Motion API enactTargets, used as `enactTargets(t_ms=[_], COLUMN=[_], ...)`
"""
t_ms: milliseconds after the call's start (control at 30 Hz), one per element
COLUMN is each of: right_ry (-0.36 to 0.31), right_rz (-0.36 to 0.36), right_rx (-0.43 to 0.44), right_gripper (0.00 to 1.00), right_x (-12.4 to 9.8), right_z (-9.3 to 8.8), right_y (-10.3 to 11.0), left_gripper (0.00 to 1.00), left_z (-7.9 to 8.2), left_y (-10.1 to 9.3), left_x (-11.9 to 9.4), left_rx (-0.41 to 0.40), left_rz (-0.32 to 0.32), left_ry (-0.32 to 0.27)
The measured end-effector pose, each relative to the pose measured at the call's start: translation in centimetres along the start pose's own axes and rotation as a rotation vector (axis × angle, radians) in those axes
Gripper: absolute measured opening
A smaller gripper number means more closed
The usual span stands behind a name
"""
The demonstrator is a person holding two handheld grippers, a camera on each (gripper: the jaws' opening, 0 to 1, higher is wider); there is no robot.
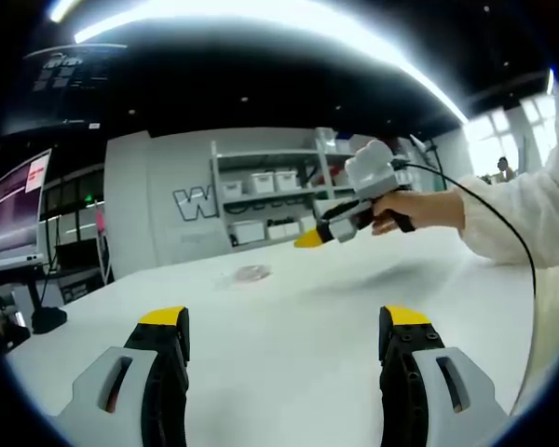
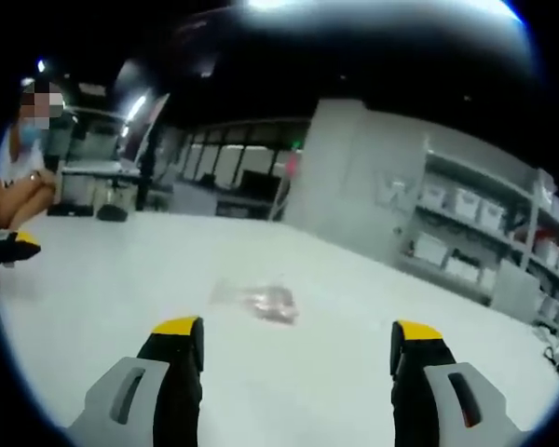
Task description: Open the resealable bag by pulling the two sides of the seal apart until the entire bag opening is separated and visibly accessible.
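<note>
Nearest us in the left gripper view, our left hand-held gripper (image 1: 284,340) has its yellow-tipped jaws spread wide with nothing between them, hovering over the white bench (image 1: 289,298). Ahead of it and slightly left of its centre line, well apart from the tips, lies the resealable bag (image 1: 247,274), flat on the bench with something reddish inside; we cannot tell whether its seal is shut. To the right, the right hand-held gripper (image 1: 309,239) hangs raised above the bench in a hand (image 1: 415,209), its tip aimed back toward the bag.

In the right gripper view, that right hand-held gripper (image 2: 298,345) is likewise released and empty, and the bag (image 2: 261,300) lies just ahead, between its jaw lines. We judge both are held open and converging so each can pinch one side of the seal; neither grasp has begun.
</note>
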State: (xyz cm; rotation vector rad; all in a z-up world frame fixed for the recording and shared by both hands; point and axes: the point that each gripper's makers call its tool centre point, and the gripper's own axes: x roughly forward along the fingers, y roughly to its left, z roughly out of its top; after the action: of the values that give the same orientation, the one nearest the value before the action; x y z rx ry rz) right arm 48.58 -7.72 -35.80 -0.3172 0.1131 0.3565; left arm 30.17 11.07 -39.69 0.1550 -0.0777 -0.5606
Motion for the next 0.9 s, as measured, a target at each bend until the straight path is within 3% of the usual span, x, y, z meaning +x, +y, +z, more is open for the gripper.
enactTargets(t_ms=[267,700,900], right_ry=[0.001,0.011,0.009], right_rz=[-0.003,0.003,0.008], right_rx=[-0.036,-0.172,-0.185], right_gripper=[0.83,0.83,0.83], right_x=[0.2,0.9,1.2], right_z=[0.3,0.5,0.6], right_y=[-0.1,0.5,0.6], left_gripper=[0.82,0.82,0.82], left_z=[0.0,0.0,0.1], left_y=[0.0,0.0,0.0], left_x=[0.0,0.1,0.0], left_rx=[0.001,0.000,-0.004], left_rz=[0.000,0.000,0.001], left_ry=[0.001,-0.001,-0.005])
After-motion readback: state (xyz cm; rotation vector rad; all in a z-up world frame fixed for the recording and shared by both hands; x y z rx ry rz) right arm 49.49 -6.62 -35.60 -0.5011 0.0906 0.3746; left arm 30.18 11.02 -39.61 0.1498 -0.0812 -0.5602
